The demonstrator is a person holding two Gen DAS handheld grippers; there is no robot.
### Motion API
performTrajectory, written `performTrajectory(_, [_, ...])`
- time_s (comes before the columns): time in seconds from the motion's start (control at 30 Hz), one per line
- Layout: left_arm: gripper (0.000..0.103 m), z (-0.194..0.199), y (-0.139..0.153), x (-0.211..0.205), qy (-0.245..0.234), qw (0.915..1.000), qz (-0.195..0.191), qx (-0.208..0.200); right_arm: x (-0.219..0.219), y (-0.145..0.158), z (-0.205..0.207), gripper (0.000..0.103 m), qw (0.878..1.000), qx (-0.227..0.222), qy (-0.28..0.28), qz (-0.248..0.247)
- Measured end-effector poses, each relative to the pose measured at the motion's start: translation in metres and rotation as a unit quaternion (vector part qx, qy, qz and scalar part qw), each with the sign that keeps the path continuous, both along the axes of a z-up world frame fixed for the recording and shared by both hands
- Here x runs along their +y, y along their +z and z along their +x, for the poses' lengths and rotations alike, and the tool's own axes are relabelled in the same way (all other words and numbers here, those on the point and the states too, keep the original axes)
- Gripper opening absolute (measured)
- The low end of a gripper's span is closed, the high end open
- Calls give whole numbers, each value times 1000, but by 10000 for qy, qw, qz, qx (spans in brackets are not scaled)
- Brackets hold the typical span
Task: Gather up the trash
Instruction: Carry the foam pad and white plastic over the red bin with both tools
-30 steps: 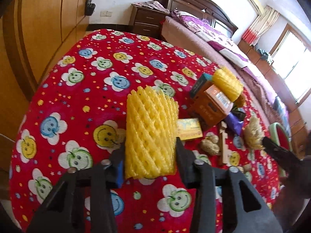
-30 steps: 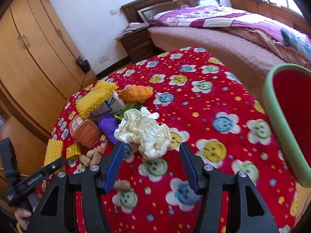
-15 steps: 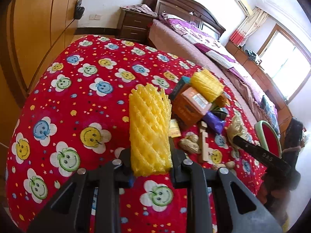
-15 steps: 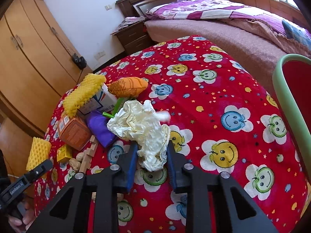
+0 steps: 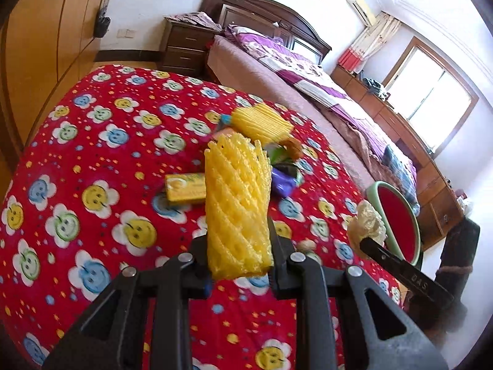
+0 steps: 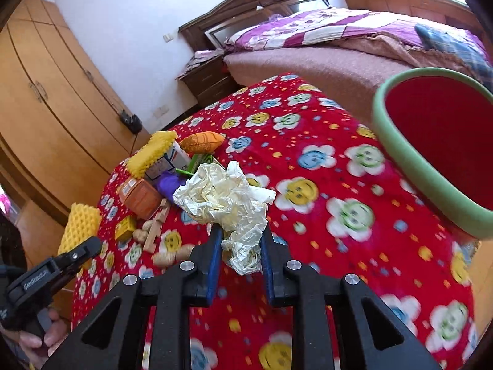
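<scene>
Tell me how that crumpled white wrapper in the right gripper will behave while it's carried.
The crumpled wrapper looks thin and creased, so probably very light and floppy. Most of it bulges above the right gripper, so it may sag or flutter. The glossy surface could slip, though the fingers pinch it.

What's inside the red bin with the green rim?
The red bin shows only its bare red inner wall below the green rim. Nothing shows inside, but the bottom is out of sight. The crumpled paper is clamped in the right gripper, not inside.
</scene>
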State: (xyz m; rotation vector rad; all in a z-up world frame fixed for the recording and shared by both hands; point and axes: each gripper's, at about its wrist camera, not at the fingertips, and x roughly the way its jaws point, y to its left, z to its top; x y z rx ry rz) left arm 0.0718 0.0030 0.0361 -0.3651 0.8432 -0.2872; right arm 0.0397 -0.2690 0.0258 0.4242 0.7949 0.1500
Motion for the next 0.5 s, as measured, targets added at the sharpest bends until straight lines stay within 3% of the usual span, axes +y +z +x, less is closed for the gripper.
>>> performTrajectory(0.5, [26, -25, 22, -57, -482, 9987, -152, -95, -41, 24, -57, 23, 9980, -476, -373, 183])
